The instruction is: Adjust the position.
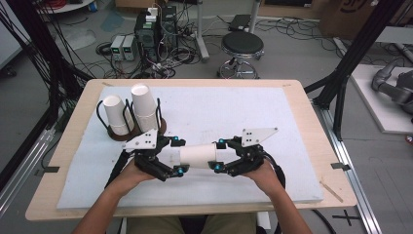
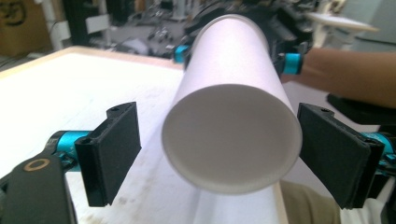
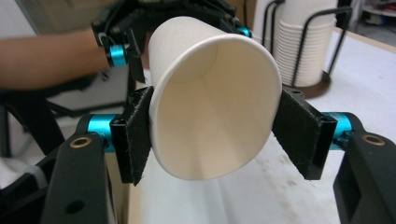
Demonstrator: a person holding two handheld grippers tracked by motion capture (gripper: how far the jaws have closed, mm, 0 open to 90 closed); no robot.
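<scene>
A white paper cup (image 1: pixel 197 156) lies level in the air between the two grippers, low over the white mat (image 1: pixel 224 109). My right gripper (image 1: pixel 218 155) is shut on its mouth end. In the right gripper view the pads (image 3: pixel 137 135) press the rim of the cup (image 3: pixel 210 107) into an oval. My left gripper (image 1: pixel 180 156) stands open around the base end. In the left gripper view the cup's recessed bottom (image 2: pixel 233 135) sits between the pads (image 2: pixel 114 149), with a gap on each side.
Two stacks of white cups (image 1: pixel 113 114) (image 1: pixel 143 107) stand in a black wire holder (image 1: pixel 117 135) at the mat's back left, close behind my left hand. The wooden table edge (image 1: pixel 311 122) frames the mat. A stool (image 1: pixel 242 46) and electronics sit on the floor beyond.
</scene>
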